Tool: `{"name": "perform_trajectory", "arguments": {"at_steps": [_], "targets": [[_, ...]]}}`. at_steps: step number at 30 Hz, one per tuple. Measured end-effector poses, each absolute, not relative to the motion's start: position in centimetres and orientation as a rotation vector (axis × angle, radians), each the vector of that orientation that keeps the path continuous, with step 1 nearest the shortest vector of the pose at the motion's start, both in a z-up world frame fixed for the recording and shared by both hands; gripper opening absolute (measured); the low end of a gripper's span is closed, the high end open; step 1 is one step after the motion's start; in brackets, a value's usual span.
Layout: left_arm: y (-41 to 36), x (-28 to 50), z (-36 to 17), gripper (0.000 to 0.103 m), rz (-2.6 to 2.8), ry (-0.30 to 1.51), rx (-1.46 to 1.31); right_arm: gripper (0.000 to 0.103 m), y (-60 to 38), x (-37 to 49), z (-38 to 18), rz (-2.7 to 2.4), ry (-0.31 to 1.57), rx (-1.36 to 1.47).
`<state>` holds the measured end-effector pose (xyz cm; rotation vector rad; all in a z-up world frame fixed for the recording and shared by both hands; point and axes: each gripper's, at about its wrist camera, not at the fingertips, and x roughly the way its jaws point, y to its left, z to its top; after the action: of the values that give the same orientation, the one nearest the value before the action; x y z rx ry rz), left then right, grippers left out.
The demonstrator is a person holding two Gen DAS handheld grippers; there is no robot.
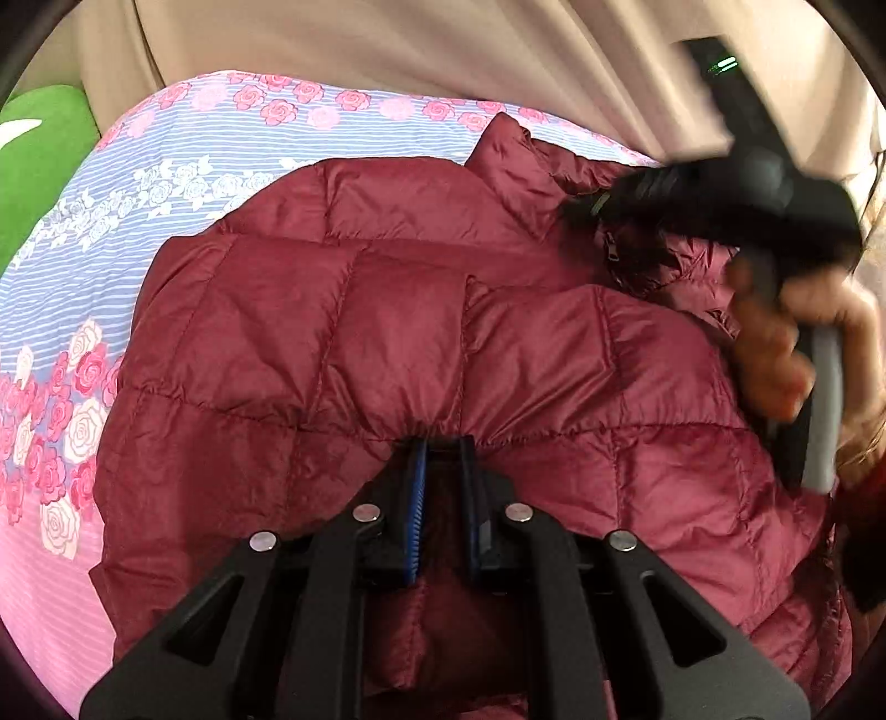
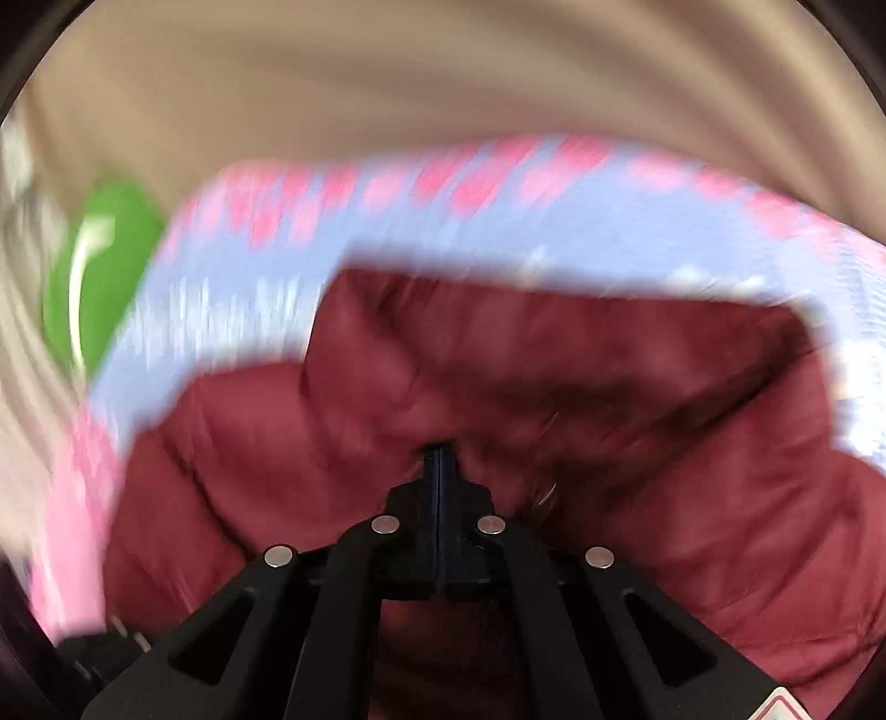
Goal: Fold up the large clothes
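Left tongs (image 1: 443, 443): closest to you in the left wrist view; your two black fingers with blue pads (image 1: 416, 498) are drawn in narrow and pinch a gathered fold of the jacket between them, the quilting puckering right at the tips.

Right tongs (image 2: 440, 451): in the right wrist view the fingers are pressed flat together with no gap showing, the tips buried in a crease of the jacket; the picture is badly smeared, so you cannot tell whether cloth is really caught between them.

Jacket (image 1: 387, 310): a dark red quilted puffer, lying spread on the bed and filling most of both views; it bulges up in front of your left tongs and is bunched and folded over itself in front of your right tongs (image 2: 554, 354).

Zipper (image 1: 612, 249): visible at the jacket's far right part, near the collar (image 1: 498, 144), which stands up at the far edge.

Right hand (image 1: 775, 354): seen from the left wrist view at the right edge, wrapped around the grey handle of the other gripper, whose blurred black body reaches across over the collar area.

Bed sheet (image 1: 166, 183): lilac-striped with pink and white roses, under the jacket and showing to its left and beyond it; also a blurred band past the jacket in the right wrist view (image 2: 498, 221).

Green cushion (image 1: 39, 160): at the far left, beside the sheet.

Beige curtain (image 1: 443, 50): farthest back, hanging in folds behind the bed.
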<state>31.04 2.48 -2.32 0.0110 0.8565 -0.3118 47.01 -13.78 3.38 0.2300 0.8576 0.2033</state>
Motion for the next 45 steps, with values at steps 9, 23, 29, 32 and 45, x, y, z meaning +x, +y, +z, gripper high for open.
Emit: {"name": "perform_trajectory", "arguments": {"at_steps": [9, 23, 29, 32, 45], "targets": [[1.7, 29.6, -2.4, 0.011, -0.28, 0.808, 0.064, 0.003, -18.8, 39.2, 4.0, 0.142, 0.877, 0.099], [1.3, 32.2, 3.8, 0.023, -0.393, 0.761, -0.027, 0.003, -22.2, 39.7, 5.0, 0.061, 0.81, 0.212], [-5.2, 40.6, 2.1, 0.025, -0.41, 0.879, -0.013, 0.003, -19.6, 41.4, 2.7, 0.123, 0.916, 0.118], [-6.6, 43.4, -0.3, 0.024, -0.314, 0.932, 0.023, 0.0, -19.8, 43.0, 2.7, 0.095, 0.883, 0.117], [1.6, 37.0, 6.5, 0.025, -0.221, 0.745, 0.002, 0.005, -28.0, 29.5, 7.4, -0.093, 0.763, 0.199]]}}
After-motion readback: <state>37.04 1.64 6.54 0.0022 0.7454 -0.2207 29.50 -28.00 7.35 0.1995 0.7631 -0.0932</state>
